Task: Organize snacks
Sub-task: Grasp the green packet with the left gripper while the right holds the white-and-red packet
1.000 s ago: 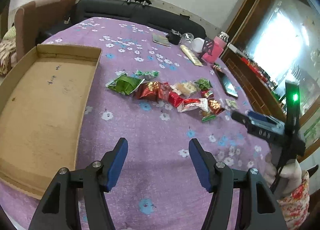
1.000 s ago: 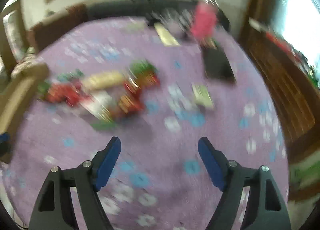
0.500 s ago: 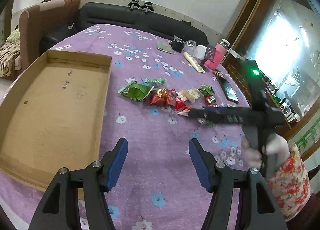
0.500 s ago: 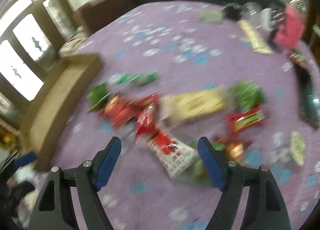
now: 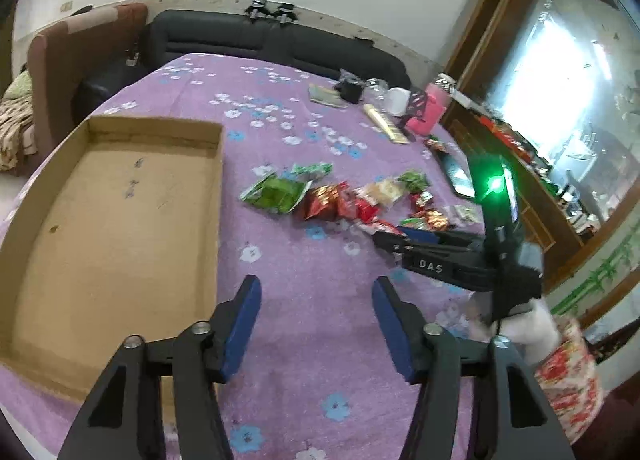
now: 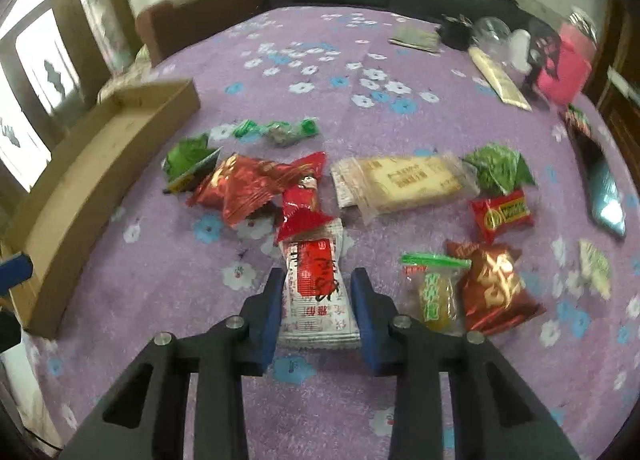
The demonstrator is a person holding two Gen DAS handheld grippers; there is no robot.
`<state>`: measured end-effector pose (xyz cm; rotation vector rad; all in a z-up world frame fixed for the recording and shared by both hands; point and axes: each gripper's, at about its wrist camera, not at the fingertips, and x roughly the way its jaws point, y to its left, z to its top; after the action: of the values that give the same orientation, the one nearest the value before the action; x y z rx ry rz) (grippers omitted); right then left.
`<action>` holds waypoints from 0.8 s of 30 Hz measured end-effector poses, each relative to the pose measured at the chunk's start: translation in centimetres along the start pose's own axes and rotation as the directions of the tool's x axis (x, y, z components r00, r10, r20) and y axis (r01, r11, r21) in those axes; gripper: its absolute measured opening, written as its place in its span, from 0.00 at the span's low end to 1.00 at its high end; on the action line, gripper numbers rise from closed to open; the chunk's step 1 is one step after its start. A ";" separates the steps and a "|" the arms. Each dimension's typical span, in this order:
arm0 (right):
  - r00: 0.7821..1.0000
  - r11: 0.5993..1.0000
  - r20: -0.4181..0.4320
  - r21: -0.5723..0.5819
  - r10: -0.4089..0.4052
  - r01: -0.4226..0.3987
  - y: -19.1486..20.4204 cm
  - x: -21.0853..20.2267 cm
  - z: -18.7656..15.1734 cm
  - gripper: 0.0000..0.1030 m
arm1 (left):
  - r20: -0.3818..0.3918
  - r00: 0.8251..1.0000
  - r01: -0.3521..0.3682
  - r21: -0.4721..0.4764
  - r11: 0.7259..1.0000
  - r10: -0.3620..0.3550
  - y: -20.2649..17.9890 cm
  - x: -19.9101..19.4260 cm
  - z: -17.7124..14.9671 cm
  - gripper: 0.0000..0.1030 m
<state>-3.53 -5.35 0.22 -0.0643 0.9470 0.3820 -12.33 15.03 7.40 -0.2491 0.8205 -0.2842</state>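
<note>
Closing on the white-and-red plastic snack packet at 6 o'clock on the purple flowered tabletop, the right gripper has just narrowed from wide, pads flanking it. Grip mid-packet, lift clear of neighbouring red wrappers. The left gripper, half-open and empty, waits beside the shallow cardboard tray at 9 o'clock.

Bare purple tablecloth lies open between the cardboard tray and the snack pile, wide enough for a gripper to pass. The tray's raised wall borders that lane on one side. Packets crowd close together, touching or overlapping. A phone and bottles block the far corner.
</note>
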 end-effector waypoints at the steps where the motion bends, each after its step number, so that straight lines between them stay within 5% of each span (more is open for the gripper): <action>1: 1.000 1.000 0.012 0.016 0.007 -0.007 -0.3 -0.1 -0.1 0.31 | -0.001 1.000 -0.001 0.001 1.000 0.001 -0.1 0.2 0.3 0.58; 13: 0.993 0.988 0.080 0.122 0.088 -0.097 -2.7 -0.6 -0.7 0.31 | -0.093 0.984 -0.144 0.113 0.983 0.154 -0.7 9.8 8.4 0.57; 15: 0.992 0.986 0.079 0.124 0.098 -0.108 -2.8 -0.6 -0.7 0.31 | -0.139 0.979 -0.141 0.087 0.986 0.152 0.5 11.8 9.3 0.47; 19: 0.991 0.984 0.073 0.133 0.112 -0.121 -3.1 -0.5 -0.6 0.31 | -0.198 0.970 -0.131 0.046 0.990 0.138 2.2 13.7 9.4 0.37; 24: 0.990 0.982 0.069 0.135 0.123 -0.131 -3.1 -0.4 -0.6 0.31 | -0.196 0.971 -0.129 0.049 0.990 0.136 2.4 14.0 8.8 0.38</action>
<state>-3.09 -8.49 -0.17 0.1353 0.9187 0.4324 3.72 13.41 2.87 -0.1323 1.0242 -0.2001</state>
